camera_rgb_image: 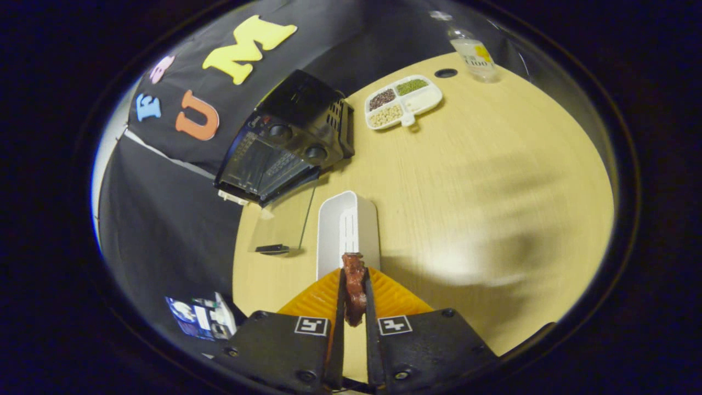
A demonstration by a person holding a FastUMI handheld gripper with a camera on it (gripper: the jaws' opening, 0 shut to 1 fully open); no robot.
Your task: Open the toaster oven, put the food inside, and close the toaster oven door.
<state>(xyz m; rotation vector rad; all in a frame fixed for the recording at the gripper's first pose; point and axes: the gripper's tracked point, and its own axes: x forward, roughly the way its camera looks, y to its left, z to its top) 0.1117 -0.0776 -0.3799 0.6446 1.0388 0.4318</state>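
Packet [200, 318] at 8 o'clock, off the bench [493, 181] edge, print too small to make out. Small dark flat object [272, 249] at 9 o'clock of the fingers; cannot tell what it is.

Oven [285, 142] at 11 o'clock, well beyond the fingers, near the bench's far-left edge. Door appears dropped open, glass tilted down toward the bench; interior dark, rack and cavity not readable.

White tray [346, 230] at 12 o'clock, just ahead of the fingertips, long and narrow, near end cut off behind the gripper.

Hand-held gripper [355, 285] is clenched on the food [355, 288]: both fingers press its sides. Food is a reddish-brown lumpy strip, held upright, tip poking past the fingertips over the tray's near end. Judged light, soft, likely a bit slick; mid-length pinch looks right, firm squeeze could deform it. Lower end hidden between the fingers.

Divided dish [403, 101] of grains at 1 o'clock, far. Bottle [474, 55] beyond it, top cut off.
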